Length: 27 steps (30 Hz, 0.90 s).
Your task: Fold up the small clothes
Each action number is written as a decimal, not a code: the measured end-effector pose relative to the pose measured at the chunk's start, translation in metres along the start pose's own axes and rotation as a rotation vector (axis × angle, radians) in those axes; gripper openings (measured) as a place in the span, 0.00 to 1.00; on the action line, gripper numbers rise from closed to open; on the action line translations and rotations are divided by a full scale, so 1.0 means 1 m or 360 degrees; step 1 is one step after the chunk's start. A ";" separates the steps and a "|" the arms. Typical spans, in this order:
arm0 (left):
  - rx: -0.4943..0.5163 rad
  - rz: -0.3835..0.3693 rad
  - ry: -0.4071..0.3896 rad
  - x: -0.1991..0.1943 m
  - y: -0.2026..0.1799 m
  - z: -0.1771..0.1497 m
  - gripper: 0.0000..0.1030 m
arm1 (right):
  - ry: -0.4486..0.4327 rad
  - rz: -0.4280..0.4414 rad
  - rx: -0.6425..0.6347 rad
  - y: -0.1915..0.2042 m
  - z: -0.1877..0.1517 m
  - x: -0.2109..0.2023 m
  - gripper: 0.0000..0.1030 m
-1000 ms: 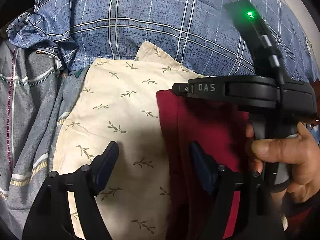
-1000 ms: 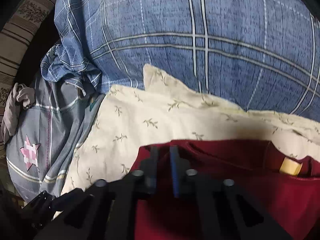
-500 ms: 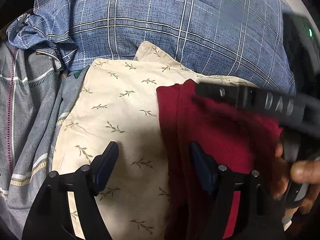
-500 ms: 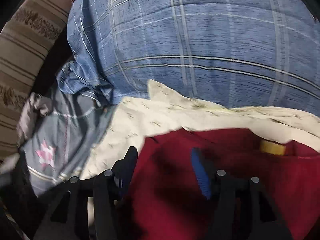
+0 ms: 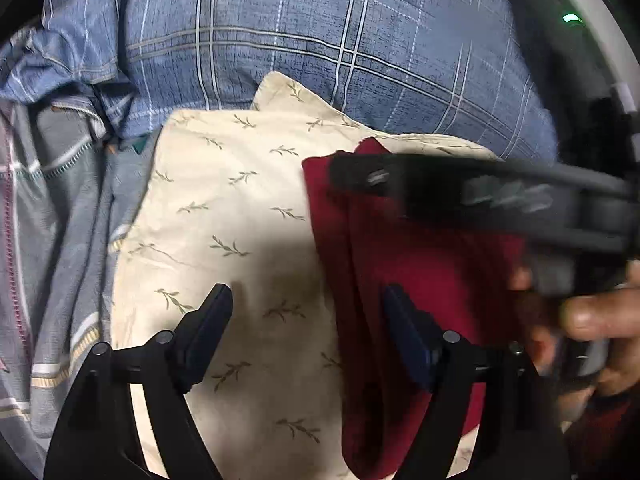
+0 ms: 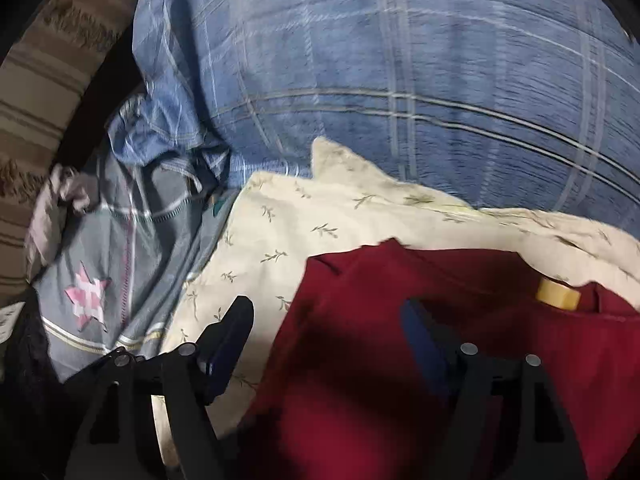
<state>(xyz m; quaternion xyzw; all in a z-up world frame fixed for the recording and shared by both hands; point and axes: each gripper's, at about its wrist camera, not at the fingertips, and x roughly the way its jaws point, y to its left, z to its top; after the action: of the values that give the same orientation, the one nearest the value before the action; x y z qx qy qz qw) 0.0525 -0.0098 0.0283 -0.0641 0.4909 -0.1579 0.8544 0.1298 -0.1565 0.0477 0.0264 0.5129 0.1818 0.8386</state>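
Note:
A dark red garment (image 5: 404, 276) lies folded on a cream cloth with a leaf print (image 5: 240, 208). It also shows in the right wrist view (image 6: 380, 360), with a yellow label (image 6: 558, 296) at its neck. My left gripper (image 5: 306, 320) is open and empty above the garment's left edge. My right gripper (image 6: 328, 328) is open and empty, held above the garment's near left corner. Its blurred body (image 5: 520, 200) and the hand holding it cross the right of the left wrist view.
A large blue plaid cushion (image 6: 400, 80) lies behind the cream cloth. Grey bedding with a pink star (image 6: 86, 292) is at the left. A striped brown cushion (image 6: 40, 80) sits at the far left.
My right gripper has opened, letting go of the red garment, and has pulled back. The left gripper has stayed where it was.

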 end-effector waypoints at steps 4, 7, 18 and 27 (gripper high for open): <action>-0.0010 -0.0071 0.0069 0.003 0.003 0.000 0.76 | 0.0109 -0.0109 -0.0043 0.008 0.000 0.038 0.75; 0.0012 -0.0092 0.0084 0.006 -0.006 -0.003 0.76 | 0.0043 -0.0169 -0.0176 0.009 -0.006 0.031 0.47; 0.0127 -0.0198 0.0136 0.021 -0.038 -0.014 0.81 | -0.0093 0.0092 0.0067 -0.034 -0.007 -0.029 0.19; 0.0080 -0.0170 0.0110 0.025 -0.037 -0.017 0.66 | -0.0052 0.0076 0.0024 -0.026 -0.009 -0.023 0.23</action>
<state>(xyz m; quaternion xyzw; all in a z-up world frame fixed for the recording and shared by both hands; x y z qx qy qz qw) 0.0418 -0.0526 0.0086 -0.0631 0.5119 -0.2178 0.8286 0.1201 -0.1898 0.0570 0.0479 0.4998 0.1973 0.8420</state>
